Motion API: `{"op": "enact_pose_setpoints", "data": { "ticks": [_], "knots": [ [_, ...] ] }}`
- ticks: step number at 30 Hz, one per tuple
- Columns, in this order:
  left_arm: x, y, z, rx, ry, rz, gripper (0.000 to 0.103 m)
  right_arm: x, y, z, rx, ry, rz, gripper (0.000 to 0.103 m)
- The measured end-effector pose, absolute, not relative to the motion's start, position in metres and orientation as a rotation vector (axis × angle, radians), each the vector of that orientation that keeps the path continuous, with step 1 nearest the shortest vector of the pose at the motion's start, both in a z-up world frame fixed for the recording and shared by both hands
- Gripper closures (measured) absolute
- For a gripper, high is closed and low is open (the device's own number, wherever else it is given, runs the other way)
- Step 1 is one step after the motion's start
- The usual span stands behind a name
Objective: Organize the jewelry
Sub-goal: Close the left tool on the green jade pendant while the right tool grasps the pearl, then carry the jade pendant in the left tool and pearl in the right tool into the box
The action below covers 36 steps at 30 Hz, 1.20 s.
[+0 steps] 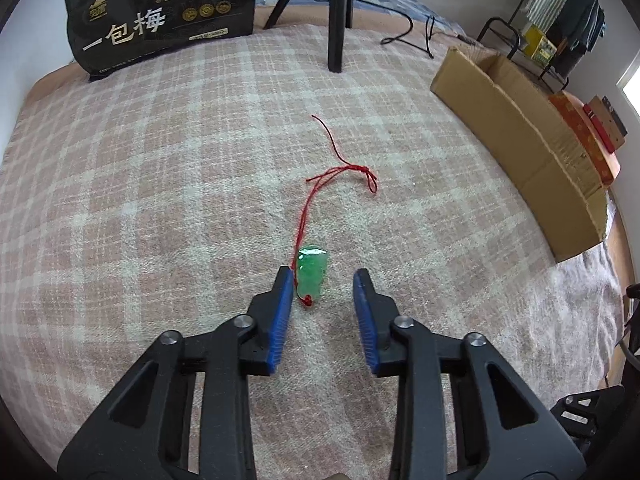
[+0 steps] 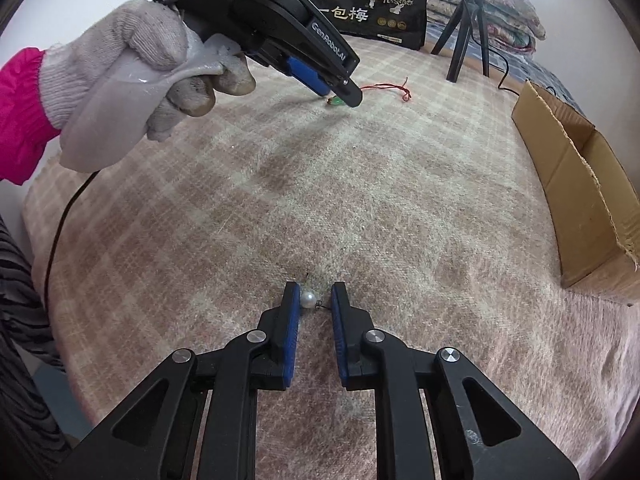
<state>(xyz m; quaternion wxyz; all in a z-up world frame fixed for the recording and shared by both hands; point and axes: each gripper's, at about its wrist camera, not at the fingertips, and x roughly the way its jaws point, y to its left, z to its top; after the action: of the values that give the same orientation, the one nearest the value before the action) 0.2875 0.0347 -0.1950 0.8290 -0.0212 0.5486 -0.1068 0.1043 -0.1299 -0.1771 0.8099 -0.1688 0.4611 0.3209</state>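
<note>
A pink-and-cream plaid blanket [image 1: 168, 184] is spread over what appears to be a bed, and two pieces of jewelry are seen lying on it.

In the left wrist view, the left hand-held gripper [image 1: 322, 276] is pointed steeply down at a green jade pendant [image 1: 312, 270]. The pendant lies on the blanket between the two blue pads, close against the left pad [image 1: 283, 312] and well clear of the right one. The jaws stand apart and nothing is pressed by them. A red cord [image 1: 320, 188] is tied to the pendant and trails away from the gripper across the blanket, with a knotted loop partway along.

In the right wrist view, the right hand-held gripper [image 2: 316, 290] is held over a white pearl [image 2: 307, 300] with a small metal hook at its side. The pearl rests on the blanket between the fingertips, touching or nearly touching the left pad; a gap is left to the right pad, so the jaws are narrowly parted and not clamped.

The same view shows the left gripper held by a hand in a white knit glove [image 2: 132, 68], with a pink sleeve [image 2: 20, 112] behind it.

A cardboard box [image 2: 580, 184] stands open at the right edge of the blanket. A black printed bag [image 1: 160, 12] and a tripod [image 2: 466, 40] are set at the far side.
</note>
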Motion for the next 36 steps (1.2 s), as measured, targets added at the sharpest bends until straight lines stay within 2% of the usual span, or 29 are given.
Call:
{"op": "enact_pose_setpoints", "data": {
  "ticks": [4, 7, 18, 20, 28, 36],
  "knots": [
    [0.284, 0.031, -0.2, -0.019, 1.167, -0.219, 0.074, 0.106, -0.131, -0.176, -0.354, 0.984, 0.685, 0.089],
    [0.284, 0.035, -0.201, -0.014, 1.162, -0.208, 0.084, 0.104, -0.131, -0.175, -0.355, 0.984, 0.687, 0.089],
    [0.287, 0.034, -0.202, -0.012, 1.155, -0.196, 0.084, 0.102, -0.129, -0.172, -0.367, 0.974, 0.69, 0.089],
    [0.287, 0.034, -0.202, -0.003, 1.148, -0.186, 0.091, 0.103, -0.131, -0.172, -0.36, 0.976, 0.687, 0.089],
    [0.284, 0.044, -0.192, -0.028, 1.115, -0.157, 0.091, 0.107, -0.138, -0.164, -0.33, 0.957, 0.677, 0.089],
    [0.276, 0.061, -0.144, -0.108, 1.006, -0.16, 0.091, 0.111, -0.144, -0.15, -0.292, 0.931, 0.674, 0.089]
  ]
}}
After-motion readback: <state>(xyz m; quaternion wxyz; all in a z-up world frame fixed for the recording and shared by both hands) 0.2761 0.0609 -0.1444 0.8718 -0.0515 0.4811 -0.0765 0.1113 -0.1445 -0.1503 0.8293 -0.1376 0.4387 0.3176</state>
